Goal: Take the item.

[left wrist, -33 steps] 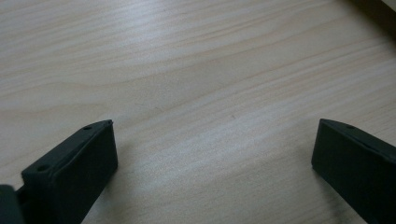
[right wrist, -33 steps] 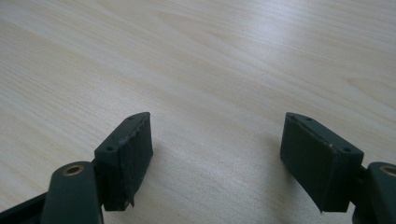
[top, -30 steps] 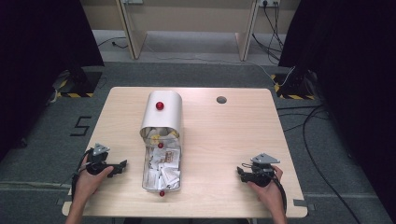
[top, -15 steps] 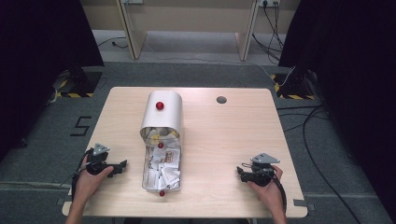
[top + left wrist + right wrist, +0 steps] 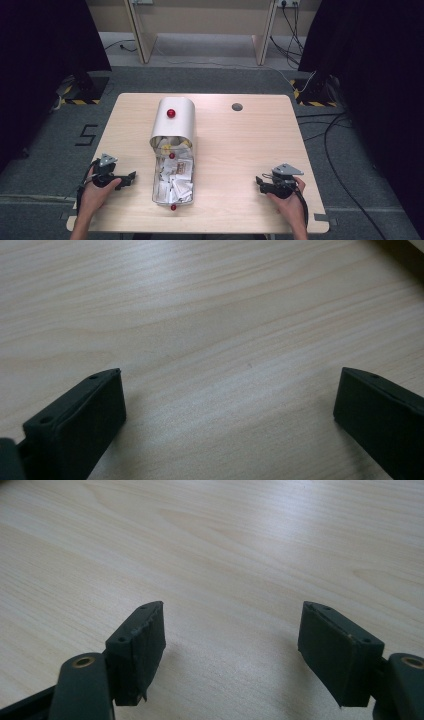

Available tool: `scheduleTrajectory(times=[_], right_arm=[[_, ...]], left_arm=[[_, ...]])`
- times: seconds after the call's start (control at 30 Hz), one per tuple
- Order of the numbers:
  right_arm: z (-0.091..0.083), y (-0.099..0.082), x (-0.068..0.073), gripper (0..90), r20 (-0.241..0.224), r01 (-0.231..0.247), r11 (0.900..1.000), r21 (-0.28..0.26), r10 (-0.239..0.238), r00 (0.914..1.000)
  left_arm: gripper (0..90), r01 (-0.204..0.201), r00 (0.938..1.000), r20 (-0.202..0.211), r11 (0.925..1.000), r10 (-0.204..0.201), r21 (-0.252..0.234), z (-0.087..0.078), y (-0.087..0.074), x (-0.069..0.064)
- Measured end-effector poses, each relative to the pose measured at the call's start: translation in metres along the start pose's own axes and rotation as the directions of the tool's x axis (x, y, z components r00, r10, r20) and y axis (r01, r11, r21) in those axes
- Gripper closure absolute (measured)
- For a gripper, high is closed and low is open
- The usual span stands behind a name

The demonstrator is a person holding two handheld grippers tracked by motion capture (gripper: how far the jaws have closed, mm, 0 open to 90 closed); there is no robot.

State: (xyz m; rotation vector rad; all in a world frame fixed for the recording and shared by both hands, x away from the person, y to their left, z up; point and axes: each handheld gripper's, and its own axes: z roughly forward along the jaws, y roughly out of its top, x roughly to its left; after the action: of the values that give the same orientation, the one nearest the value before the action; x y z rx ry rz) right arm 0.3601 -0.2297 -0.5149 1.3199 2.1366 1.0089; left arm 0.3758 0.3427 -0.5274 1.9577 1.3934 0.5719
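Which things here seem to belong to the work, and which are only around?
Likely for the work:
- silver bin, lying on its side
- paper scraps in its tray
- left gripper, open
- right gripper, open

Only around:
- table's cable hole
- floor cables

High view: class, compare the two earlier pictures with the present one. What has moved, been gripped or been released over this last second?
Nothing visibly changed. The left gripper and right gripper stay open and empty on the wooden table, either side of the metal bin with its red knobs and paper scraps.
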Motion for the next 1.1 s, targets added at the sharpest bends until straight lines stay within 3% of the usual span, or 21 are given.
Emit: scheduleTrajectory(times=[0.37,0.73,1.1], right_arm=[[-0.006,0.008,0.009,25.8,-0.034,0.005,0.9987,-0.051,-0.007,0.9994],[-0.012,0.021,0.026,26.7,-0.082,0.036,0.9950,-0.094,-0.044,0.9956],[-0.017,0.036,0.051,32.3,-0.153,0.071,0.9889,-0.130,-0.091,0.9841]], left_arm=[[0.0,-0.001,1.0000,0.002,1.0000,0.001,0.000,0.000,0.000,0.000],[0.0,-0.001,1.0000,0.001,1.0000,0.001,0.000,0.000,0.000,0.000],[0.0,-0.001,1.0000,0.001,1.0000,0.001,0.000,0.000,0.000,0.000]])
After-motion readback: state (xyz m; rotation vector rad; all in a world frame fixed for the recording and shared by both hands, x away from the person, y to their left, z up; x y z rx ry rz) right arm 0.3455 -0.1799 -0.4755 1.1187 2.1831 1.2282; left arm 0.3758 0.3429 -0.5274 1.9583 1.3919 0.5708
